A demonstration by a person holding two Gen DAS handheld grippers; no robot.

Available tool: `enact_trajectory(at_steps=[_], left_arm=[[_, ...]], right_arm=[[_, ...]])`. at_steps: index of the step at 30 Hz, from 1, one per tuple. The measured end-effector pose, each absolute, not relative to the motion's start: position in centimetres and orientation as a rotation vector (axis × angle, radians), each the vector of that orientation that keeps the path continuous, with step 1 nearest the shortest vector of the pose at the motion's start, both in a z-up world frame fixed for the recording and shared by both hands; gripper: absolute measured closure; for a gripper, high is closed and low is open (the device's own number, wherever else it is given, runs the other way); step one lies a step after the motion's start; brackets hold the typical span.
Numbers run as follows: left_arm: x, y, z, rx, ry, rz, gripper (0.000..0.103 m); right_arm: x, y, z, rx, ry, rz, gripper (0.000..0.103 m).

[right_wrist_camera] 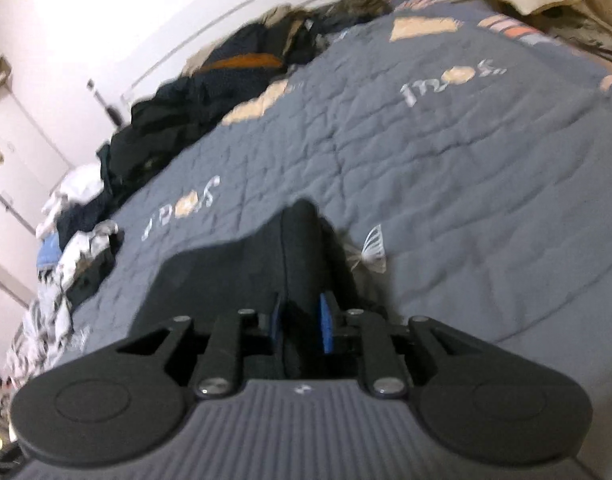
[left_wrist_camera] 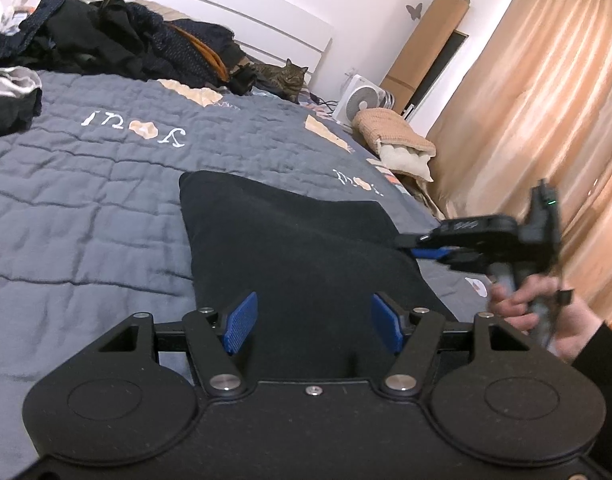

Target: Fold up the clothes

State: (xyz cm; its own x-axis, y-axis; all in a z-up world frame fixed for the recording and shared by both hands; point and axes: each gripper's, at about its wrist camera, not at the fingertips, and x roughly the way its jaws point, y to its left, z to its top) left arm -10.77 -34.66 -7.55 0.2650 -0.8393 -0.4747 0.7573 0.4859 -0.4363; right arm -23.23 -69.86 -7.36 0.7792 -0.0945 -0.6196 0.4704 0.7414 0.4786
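A dark folded garment (left_wrist_camera: 289, 248) lies on the grey quilted bed (left_wrist_camera: 85, 200) near its foot edge. The left gripper (left_wrist_camera: 313, 320) hovers over the garment's near part with its blue pads spread wide, holding nothing. The right gripper (right_wrist_camera: 301, 322), carried by a hand (left_wrist_camera: 546, 312), is narrowed onto a raised fold of the garment's right side. A heap of unfolded clothes (left_wrist_camera: 117, 36) sits along the head edge, a cat (left_wrist_camera: 283, 78) beside it.

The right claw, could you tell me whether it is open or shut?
Shut on the black garment: the right claw has dark fabric pinched between its blue pads.
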Motion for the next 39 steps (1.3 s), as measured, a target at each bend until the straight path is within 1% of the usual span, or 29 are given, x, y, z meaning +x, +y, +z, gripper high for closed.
enact_trajectory(at_steps=[1,3,7,9,14,21,27,28,31,32,33,34,36,37,39], left_arm=[[-11.1,-34.7,-7.5,-0.109,0.715,-1.089,0.040],[-11.7,-34.7,-7.2,-0.058,0.686,-1.100,0.036],[-15.5,-34.7,-7.0,0.169,0.555,-1.138,0.033],[-17.4,-34.7,-7.0,0.286,0.484,-1.154,0.028],[-22.4,-34.6,-7.9,0.579,0.306,-1.173,0.028],[-25.3,-35.4,-11.1,0.838,0.188,-1.113,0.028],[-27.7,-36.1,-13.9,1.056,0.083,-1.049,0.029],[-27.7,-36.3,-14.4,1.085,0.068,-1.026,0.029],[-27.3,-36.7,-15.2,1.155,0.043,-0.995,0.035],[-27.1,-36.8,-15.4,1.178,0.035,-0.986,0.043],[-27.0,-36.9,-15.7,1.201,0.027,-0.976,0.055],[-26.9,-36.8,-15.7,1.223,0.016,-0.979,0.059],[-27.0,-36.6,-15.5,1.264,-0.023,-0.980,0.069],[-27.2,-36.6,-15.3,1.283,-0.057,-0.968,0.070],[-27.3,-36.6,-15.2,1.314,-0.100,-0.949,0.074]], right_arm=[[-24.0,-69.7,-6.9,0.673,0.594,-0.335,0.082],[-25.5,-69.3,-6.1,0.682,0.582,-0.349,0.079],[-27.9,-67.7,-5.5,0.659,0.598,-0.394,0.068],[-29.2,-66.7,-5.9,0.675,0.603,-0.401,0.065],[-31.8,-64.0,-7.2,0.690,0.628,-0.434,0.063],[-34.7,-62.4,-8.1,0.700,0.628,-0.507,0.062],[-34.6,-62.3,-9.3,0.684,0.653,-0.565,0.061],[-34.6,-62.4,-9.6,0.687,0.657,-0.568,0.061],[-34.4,-62.2,-10.0,0.690,0.669,-0.577,0.061],[-34.3,-62.0,-10.1,0.687,0.670,-0.579,0.061],[-34.3,-61.9,-10.1,0.677,0.670,-0.578,0.061],[-34.4,-61.7,-10.1,0.668,0.668,-0.577,0.062],[-34.7,-61.4,-9.9,0.675,0.647,-0.564,0.078],[-34.9,-61.2,-9.8,0.692,0.631,-0.550,0.102],[-35.4,-60.5,-9.5,0.732,0.600,-0.525,0.103]])
